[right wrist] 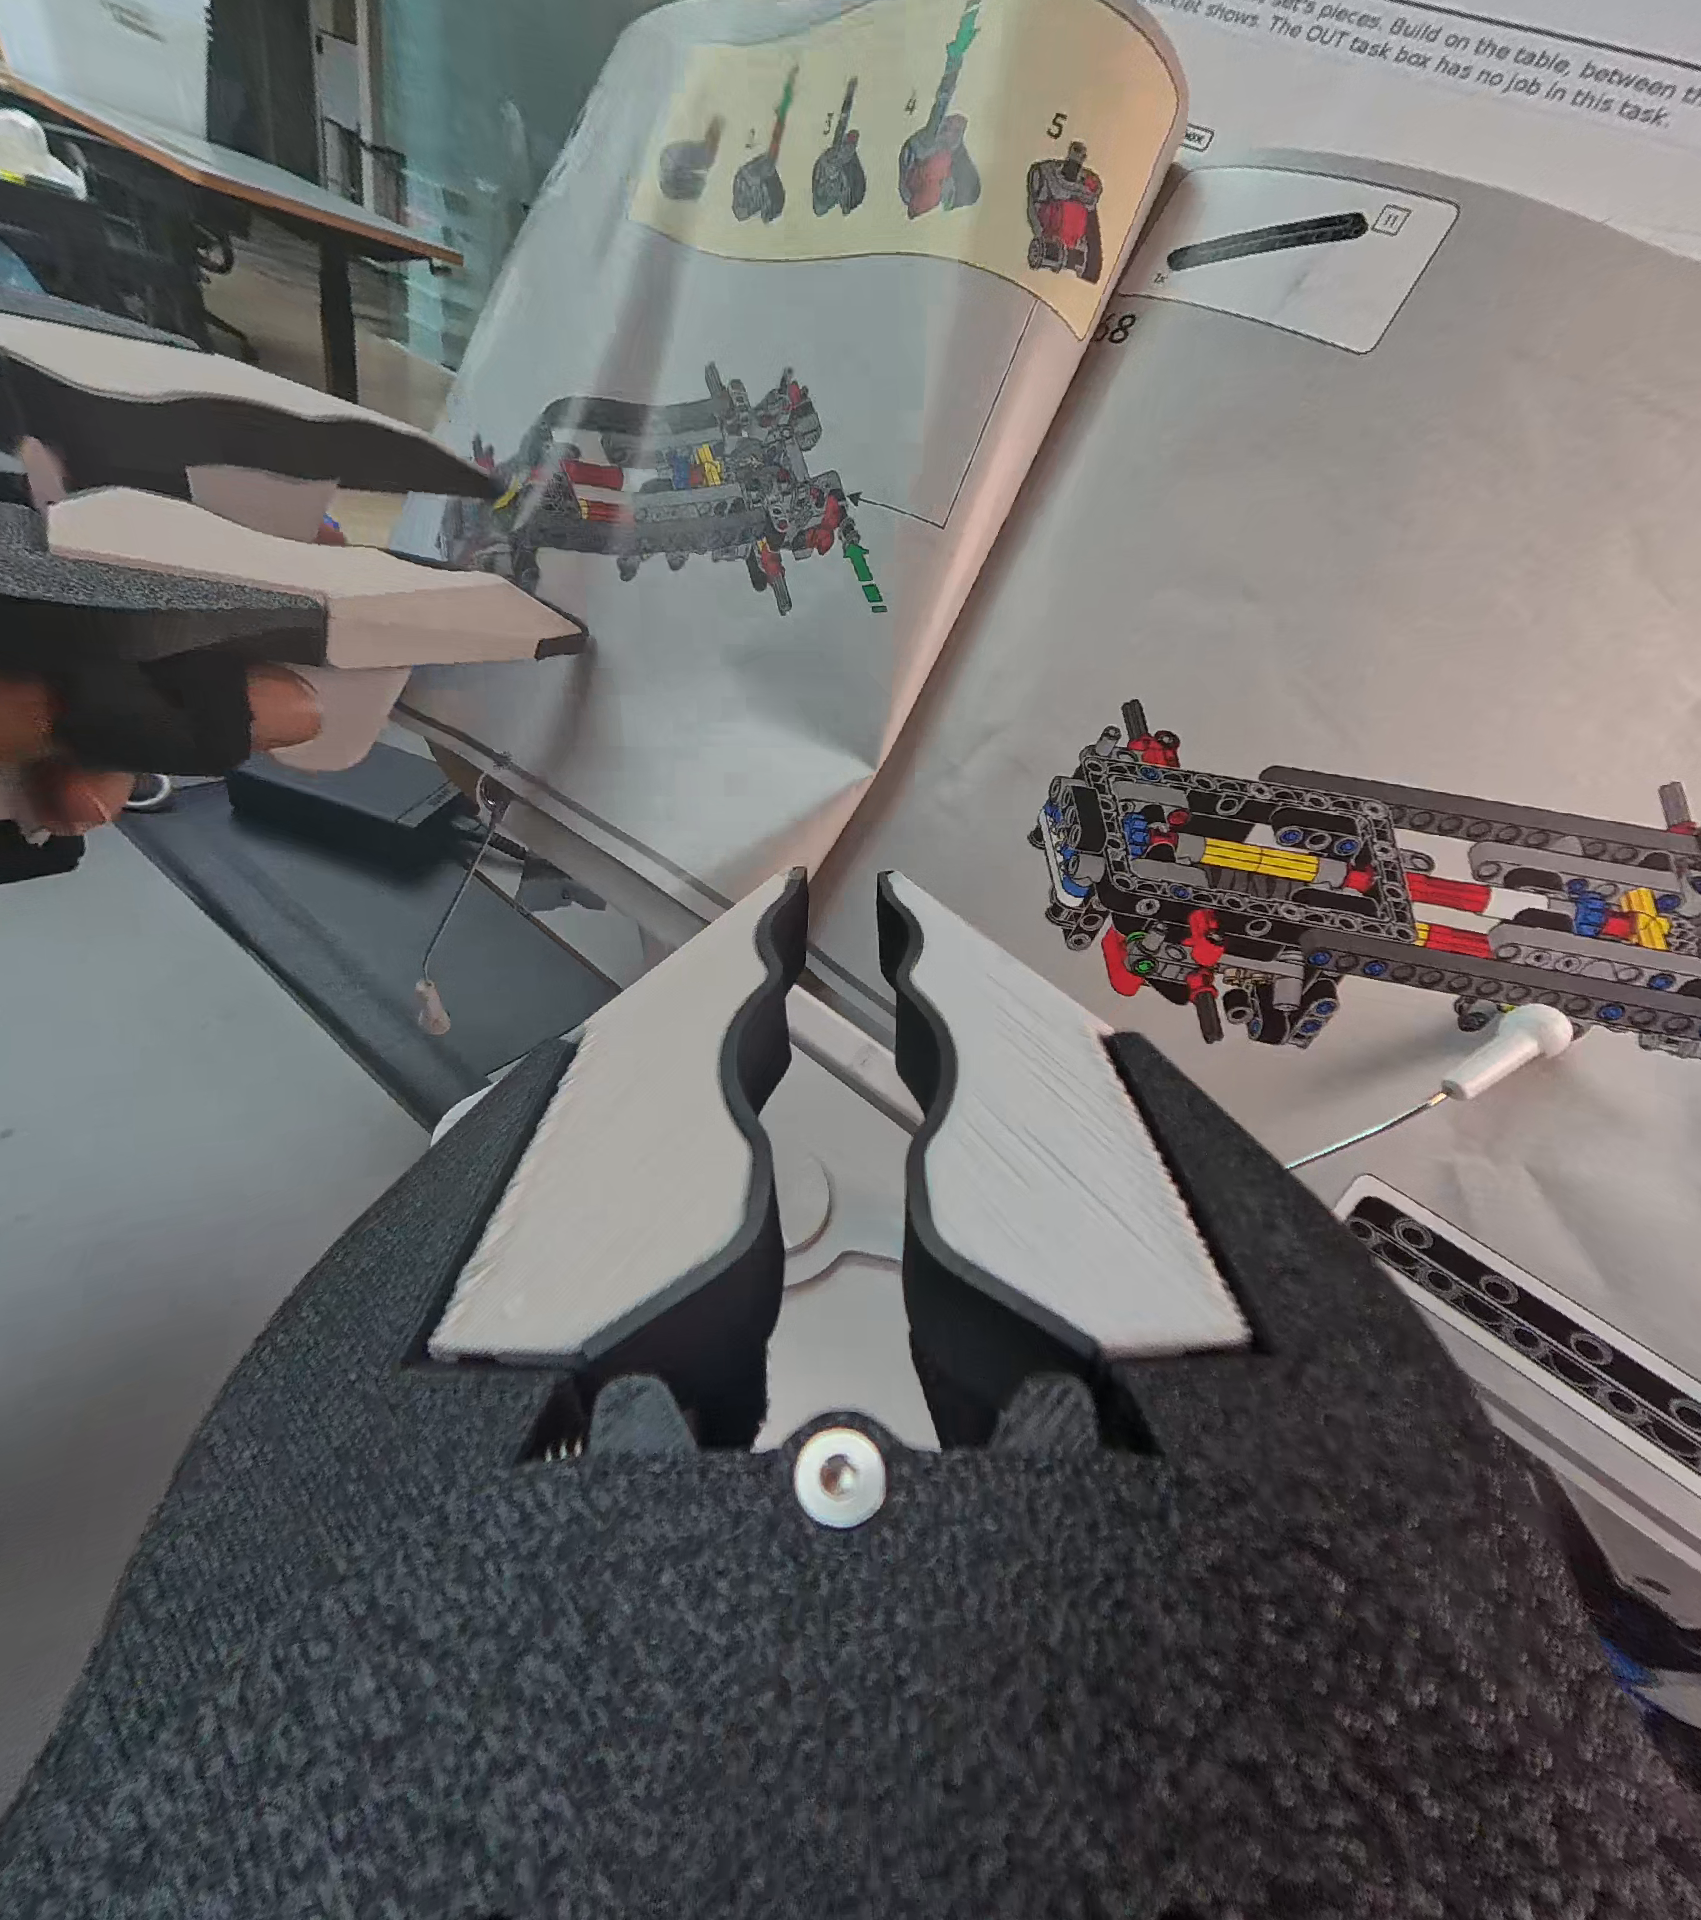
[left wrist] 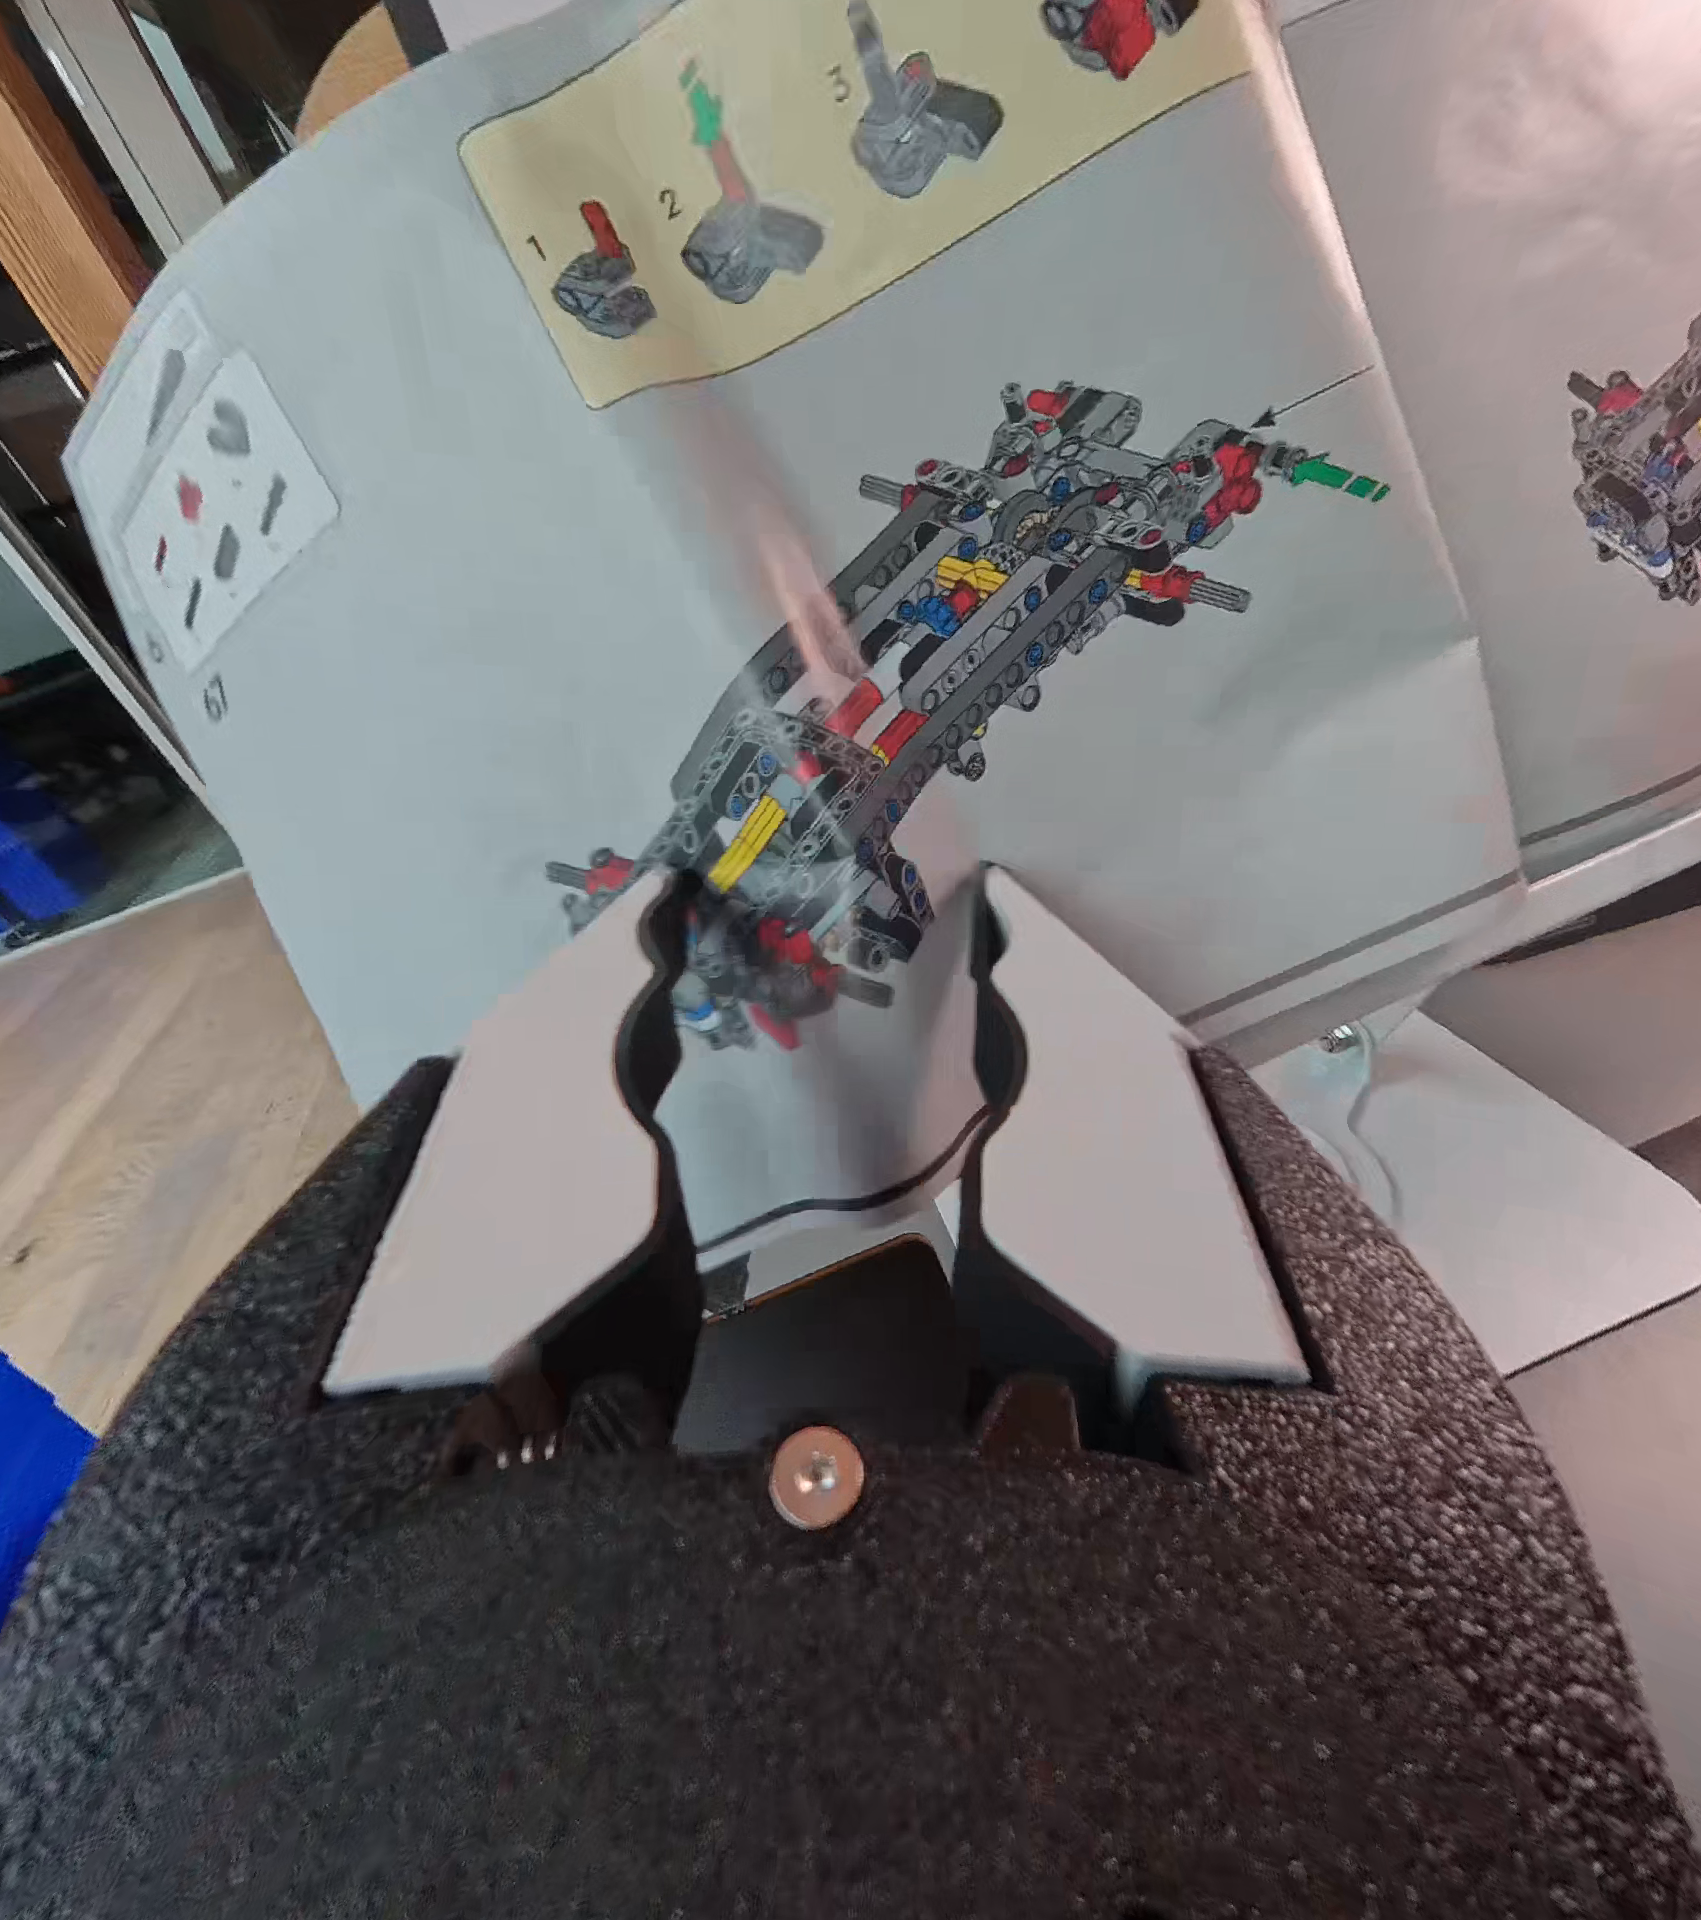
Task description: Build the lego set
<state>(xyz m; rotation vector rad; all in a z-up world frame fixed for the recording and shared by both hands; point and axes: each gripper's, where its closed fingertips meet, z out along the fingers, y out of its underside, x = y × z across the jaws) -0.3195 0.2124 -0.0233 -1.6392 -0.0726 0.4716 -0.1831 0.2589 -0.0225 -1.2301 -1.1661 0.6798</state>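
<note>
No real lego piece shows in either view, only the instruction booklet [right wrist: 1345, 582] propped open deep into its chassis steps, its left page [left wrist: 534, 644] curling before the spread, empty left gripper [left wrist: 820, 883], while the right gripper [right wrist: 841, 883] hangs parted and empty

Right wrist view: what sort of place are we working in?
Probably an office or lab workspace: a long dark-legged desk behind, a grey tabletop, and an open paper instruction booklet propped up.

Left tool [left wrist: 825, 883] open — facing instruction booklet [left wrist: 617, 582].
</note>
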